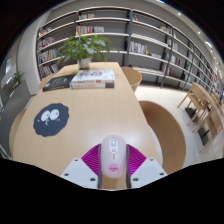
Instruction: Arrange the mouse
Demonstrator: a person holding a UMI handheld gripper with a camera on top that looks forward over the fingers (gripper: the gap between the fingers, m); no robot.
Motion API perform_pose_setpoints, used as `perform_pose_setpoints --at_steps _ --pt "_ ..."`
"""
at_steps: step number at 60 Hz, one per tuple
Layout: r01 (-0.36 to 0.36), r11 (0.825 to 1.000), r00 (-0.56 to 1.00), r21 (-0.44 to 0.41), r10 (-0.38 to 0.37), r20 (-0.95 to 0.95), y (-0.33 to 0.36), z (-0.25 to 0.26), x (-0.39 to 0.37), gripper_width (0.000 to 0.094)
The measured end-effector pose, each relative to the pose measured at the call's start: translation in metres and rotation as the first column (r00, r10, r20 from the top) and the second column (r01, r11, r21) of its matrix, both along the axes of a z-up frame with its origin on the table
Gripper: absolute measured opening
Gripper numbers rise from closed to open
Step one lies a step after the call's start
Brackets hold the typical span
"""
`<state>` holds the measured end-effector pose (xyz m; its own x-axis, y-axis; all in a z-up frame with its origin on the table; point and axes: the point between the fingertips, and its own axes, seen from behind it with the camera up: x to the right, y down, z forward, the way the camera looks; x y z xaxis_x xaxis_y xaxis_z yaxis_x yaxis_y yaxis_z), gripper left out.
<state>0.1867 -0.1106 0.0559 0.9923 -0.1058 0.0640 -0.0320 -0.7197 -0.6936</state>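
- While we look forward along the gripper (113, 168), we see its two fingers pinching a white mouse (113, 152) between them.
- Both magenta pads (94, 160) press on the mouse's sides, so the jaws are closed on it and not spread.
- We see the mouse's front half sticking out ahead of the fingertips, with a thin line down its middle; we cannot read any brand mark on it.
- We cannot tell whether the mouse rests on the wooden table (100, 115) or is held just above it.
- Ahead of the jaws and off to their left, a dark round mouse pad (52, 120) lies flat on the table, well apart from the mouse.
- We see pale shapes printed on that pad, but they are too small to read as words.
- Far beyond the jaws, at the table's other end, a book (93, 78) with a white and red cover lies flat; its writing is too small to read.
- Just left of it lies a darker book (57, 83).
- Behind the books stands a leafy green plant (84, 46); its pot is hidden.
- Beyond the table, tall bookshelves (140, 40) line the wall, holding rows of books whose spines we cannot read.
- To the right of the jaws, past the table's edge, wooden chairs (200, 105) stand on a pale floor.
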Motion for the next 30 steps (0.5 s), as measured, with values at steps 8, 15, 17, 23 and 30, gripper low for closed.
perform_pose_setpoints --at_steps 8,15,17,23,30 --pt "-0.003 0.984 1.0 0.179 0.0 0.017 0.072 0.114 -0.035 0.0322" --pt "-0.027 0.955 1.0 0.297 0.024 0.013 0.125 0.179 -0.092 0.0323" --pt "-0.042 0.949 0.999 0.312 0.037 0.023 0.142 0.192 -0.111 0.0323" --pt "-0.098 0.941 0.995 0.323 0.094 0.028 0.175 0.188 -0.173 0.0321" --pt "-0.138 0.966 0.989 0.22 0.145 -0.013 0.202 0.116 -0.233 0.0321"
